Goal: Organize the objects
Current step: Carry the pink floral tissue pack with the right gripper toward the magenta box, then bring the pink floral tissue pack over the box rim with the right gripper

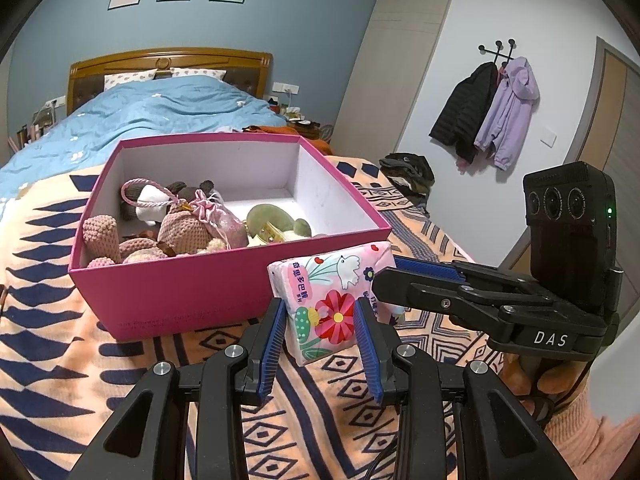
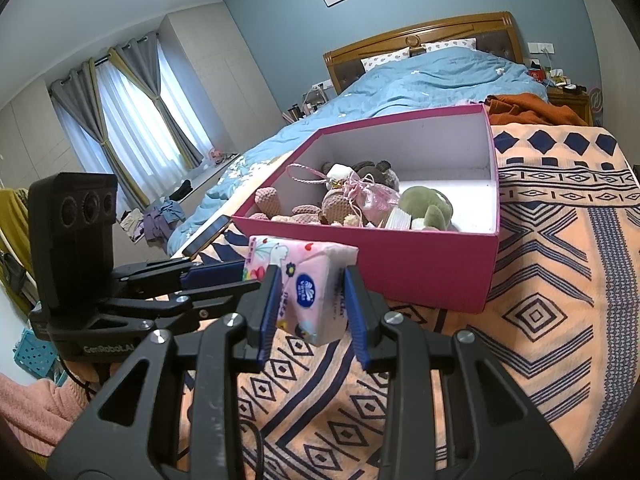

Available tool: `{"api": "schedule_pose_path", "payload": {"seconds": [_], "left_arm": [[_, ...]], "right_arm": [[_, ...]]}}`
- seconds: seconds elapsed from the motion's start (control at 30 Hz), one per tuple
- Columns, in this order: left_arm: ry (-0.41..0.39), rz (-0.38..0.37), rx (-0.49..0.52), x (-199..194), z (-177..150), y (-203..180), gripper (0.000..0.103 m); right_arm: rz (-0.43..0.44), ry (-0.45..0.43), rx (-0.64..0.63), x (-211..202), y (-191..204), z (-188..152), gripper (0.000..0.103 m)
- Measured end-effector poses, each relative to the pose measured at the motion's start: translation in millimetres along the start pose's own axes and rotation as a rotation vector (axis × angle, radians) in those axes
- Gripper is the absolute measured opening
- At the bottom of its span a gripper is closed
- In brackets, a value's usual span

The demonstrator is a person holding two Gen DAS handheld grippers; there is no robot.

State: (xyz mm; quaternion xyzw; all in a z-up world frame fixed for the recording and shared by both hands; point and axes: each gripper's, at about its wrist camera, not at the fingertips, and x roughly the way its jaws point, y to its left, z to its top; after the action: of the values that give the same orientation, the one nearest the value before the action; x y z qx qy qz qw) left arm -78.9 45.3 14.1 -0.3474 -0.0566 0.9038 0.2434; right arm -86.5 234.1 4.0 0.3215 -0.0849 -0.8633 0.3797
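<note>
Both claws on the same thing right now, which is a bit awkward. The floral tissue pack point(image 1: 332, 300) is held up off the patterned blanket point(image 1: 60, 360), just in front of the pink box point(image 1: 168, 292), near that box's front right corner as my left camera sees it. The left gripper point(image 1: 320, 344) has its blue pads narrowed onto the pack's lower end, one pad on each flat side. The right gripper point(image 2: 312, 312) is pinching the other end, coming in roughly crosswise to the left one, jaws also drawn in to about the pack's thickness.

What matters for the next bit: the box opening lies ahead of and above both claws, and the pack's long axis runs more or less from one claw to the other, tilted up toward the box rim. The box is already half loaded on its left side with crochet toys point(image 1: 132, 240), a pink pouch point(image 1: 216, 216) and a green plush point(image 1: 276, 220); the free floor is at the back right.

My guess is one claw should let go so the other can carry the pack over the front wall and drop it in. The right hand looks slightly nearer that open corner. Two grips pulling differently could squash or tear the soft wrapper.
</note>
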Motion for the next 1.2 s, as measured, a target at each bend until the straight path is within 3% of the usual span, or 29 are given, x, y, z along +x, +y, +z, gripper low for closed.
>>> {"api": "schedule_pose_path", "payload": {"seconds": [1.2], "left_arm": [[-0.024,0.021,0.008,3.4,16.0,5.4,0.034]], "right_arm": [[0.001,-0.016,0.002,4.9,-1.4,14.6,0.035]]}}
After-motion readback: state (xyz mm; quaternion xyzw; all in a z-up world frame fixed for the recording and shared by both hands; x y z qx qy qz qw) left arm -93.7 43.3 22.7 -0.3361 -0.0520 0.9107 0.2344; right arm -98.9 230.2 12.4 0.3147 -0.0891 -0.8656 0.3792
